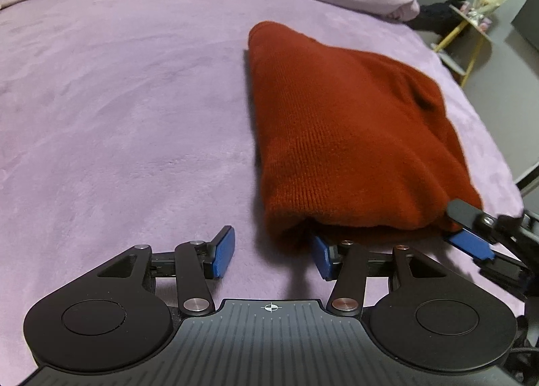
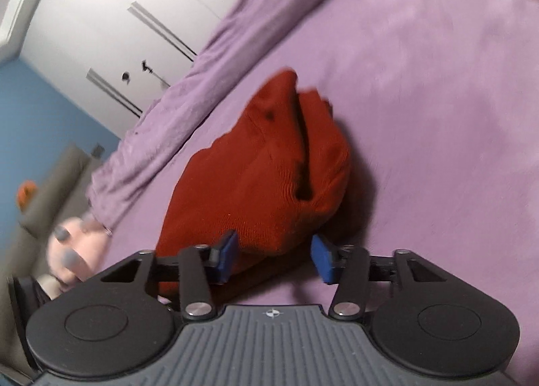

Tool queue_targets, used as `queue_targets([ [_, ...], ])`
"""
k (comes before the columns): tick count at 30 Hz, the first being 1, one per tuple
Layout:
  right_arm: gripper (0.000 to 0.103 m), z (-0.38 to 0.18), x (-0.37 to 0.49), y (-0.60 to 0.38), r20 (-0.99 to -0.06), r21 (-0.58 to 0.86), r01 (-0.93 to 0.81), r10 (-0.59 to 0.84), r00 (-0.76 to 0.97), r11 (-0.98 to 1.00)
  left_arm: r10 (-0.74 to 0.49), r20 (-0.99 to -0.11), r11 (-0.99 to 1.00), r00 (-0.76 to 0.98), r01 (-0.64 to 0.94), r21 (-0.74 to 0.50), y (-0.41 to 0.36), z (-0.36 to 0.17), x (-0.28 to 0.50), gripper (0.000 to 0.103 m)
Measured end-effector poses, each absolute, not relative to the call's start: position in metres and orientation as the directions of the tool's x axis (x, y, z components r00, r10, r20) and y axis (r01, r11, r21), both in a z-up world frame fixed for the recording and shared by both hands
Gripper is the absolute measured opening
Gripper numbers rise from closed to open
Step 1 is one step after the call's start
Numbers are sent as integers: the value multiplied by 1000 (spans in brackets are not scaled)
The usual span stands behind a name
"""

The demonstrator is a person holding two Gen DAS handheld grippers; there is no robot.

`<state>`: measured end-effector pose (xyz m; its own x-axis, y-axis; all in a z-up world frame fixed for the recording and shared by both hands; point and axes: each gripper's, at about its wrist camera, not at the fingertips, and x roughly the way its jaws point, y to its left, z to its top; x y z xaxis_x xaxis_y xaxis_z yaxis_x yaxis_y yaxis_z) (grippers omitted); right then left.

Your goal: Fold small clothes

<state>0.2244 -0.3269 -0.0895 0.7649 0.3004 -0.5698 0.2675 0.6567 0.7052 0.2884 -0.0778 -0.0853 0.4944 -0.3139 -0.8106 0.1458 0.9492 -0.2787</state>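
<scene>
Right wrist: garment's [image 2: 256,167] open slit.

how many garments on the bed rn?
1. A red knit garment lies folded on the purple bedspread, at both open grippers' tips. More may lie outside both views.

The right wrist view is smeared with motion blur. A hand [image 2: 72,249] at its left edge is blurred. The red sweater [image 1: 347,136] hides part of the left gripper's right finger [image 1: 321,259].
</scene>
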Motion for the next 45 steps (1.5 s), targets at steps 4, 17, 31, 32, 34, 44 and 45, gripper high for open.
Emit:
queue_targets([
  [4,9,-101,233,-327,-517,794,287,347,783,535,-317,-800,946,510,109,-305,-71,-81,291,53],
  [17,29,-80,229,-325,-644,554,266,204,737,789,-271,-820,961,505,89,-263,-35,-69,278,54],
  [31,14,-56,277,-234,-631,324,-53,257,732,945,-362,-758,928,543,138,-345,-71,-58,316,59],
  [32,14,-60,276,-230,-650,306,-68,260,714,950,-359,-760,931,542,154,-330,-71,-60,313,59],
  [34,9,-72,283,-228,-704,246,-53,216,676,968,-361,-764,932,535,180,-315,-71,-65,311,61],
  [44,12,-59,280,-254,-643,206,-98,210,737,974,-390,-757,918,524,153,-367,-57,-66,304,68],
  [45,14,-55,282,-260,-626,196,-78,186,757,977,-395,-753,912,526,128,-390,-53,-62,305,68],
])
